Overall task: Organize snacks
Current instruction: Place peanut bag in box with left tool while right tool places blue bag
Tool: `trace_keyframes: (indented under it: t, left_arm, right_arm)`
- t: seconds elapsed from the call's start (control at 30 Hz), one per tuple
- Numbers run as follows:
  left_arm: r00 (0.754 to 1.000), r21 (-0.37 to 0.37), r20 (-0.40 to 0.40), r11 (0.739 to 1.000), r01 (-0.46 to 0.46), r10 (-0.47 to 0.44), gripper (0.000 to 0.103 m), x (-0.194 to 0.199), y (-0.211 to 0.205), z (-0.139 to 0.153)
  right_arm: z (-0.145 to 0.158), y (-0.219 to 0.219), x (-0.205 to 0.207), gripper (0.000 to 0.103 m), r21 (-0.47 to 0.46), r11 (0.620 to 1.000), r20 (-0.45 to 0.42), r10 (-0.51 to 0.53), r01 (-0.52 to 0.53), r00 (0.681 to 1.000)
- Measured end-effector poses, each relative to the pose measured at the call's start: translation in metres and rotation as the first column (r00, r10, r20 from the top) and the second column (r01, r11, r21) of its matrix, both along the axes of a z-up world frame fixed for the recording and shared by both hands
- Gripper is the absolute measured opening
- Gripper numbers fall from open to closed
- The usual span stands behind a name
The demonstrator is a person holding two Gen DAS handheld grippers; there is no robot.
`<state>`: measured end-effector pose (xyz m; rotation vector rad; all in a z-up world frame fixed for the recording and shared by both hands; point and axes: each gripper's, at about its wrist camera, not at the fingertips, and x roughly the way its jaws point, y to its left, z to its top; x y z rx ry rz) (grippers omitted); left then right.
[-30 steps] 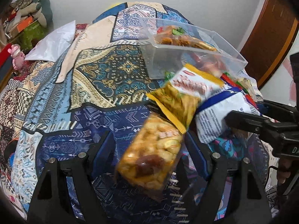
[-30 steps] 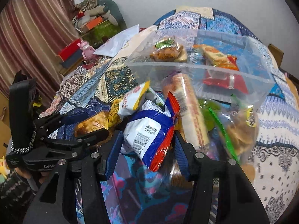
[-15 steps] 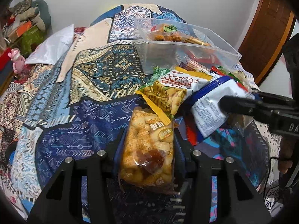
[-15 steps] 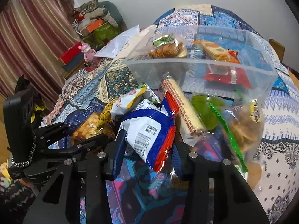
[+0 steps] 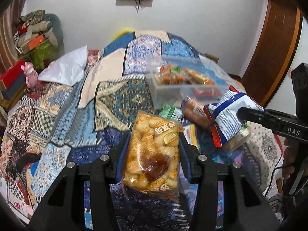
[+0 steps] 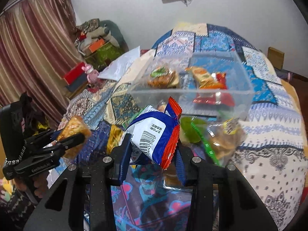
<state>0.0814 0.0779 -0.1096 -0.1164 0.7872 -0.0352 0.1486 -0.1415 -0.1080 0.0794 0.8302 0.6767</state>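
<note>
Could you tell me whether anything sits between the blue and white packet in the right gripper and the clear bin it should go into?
Nothing visible blocks it. The right gripper holds the blue and white packet lifted above the loose snacks, and the clear bin lies straight ahead with its top open; only its near wall must be cleared.

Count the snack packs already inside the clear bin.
3 that I can make out in the clear bin: a green-topped pack at left, an orange pack in the middle, a red pack in front. Blur may hide more.
</note>
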Motion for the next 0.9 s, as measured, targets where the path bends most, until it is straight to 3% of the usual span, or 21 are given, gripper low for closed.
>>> trace_keyframes:
  t: [0.4,0.67,0.9]
  left_arm:
    - [0.995,-0.016,0.060,0.997,0.076,-0.075,0.047,0.059,-0.030,0.032]
    - [0.990,-0.016,0.049,0.991,0.135,-0.134,0.047,0.115,-0.057,0.028]
    - [0.987,-0.032,0.031,0.987,0.156,-0.155,0.047,0.169,-0.076,0.017]
  right_arm:
    - [0.034,-0.035,0.027,0.037,0.024,0.994,0.098,-0.107,0.105,0.989]
    - [0.039,-0.057,0.064,0.036,0.035,0.984,0.120,-0.179,0.176,0.977]
    - [0.026,-0.059,0.099,0.031,0.019,0.982,0.107,-0.190,0.189,0.976]
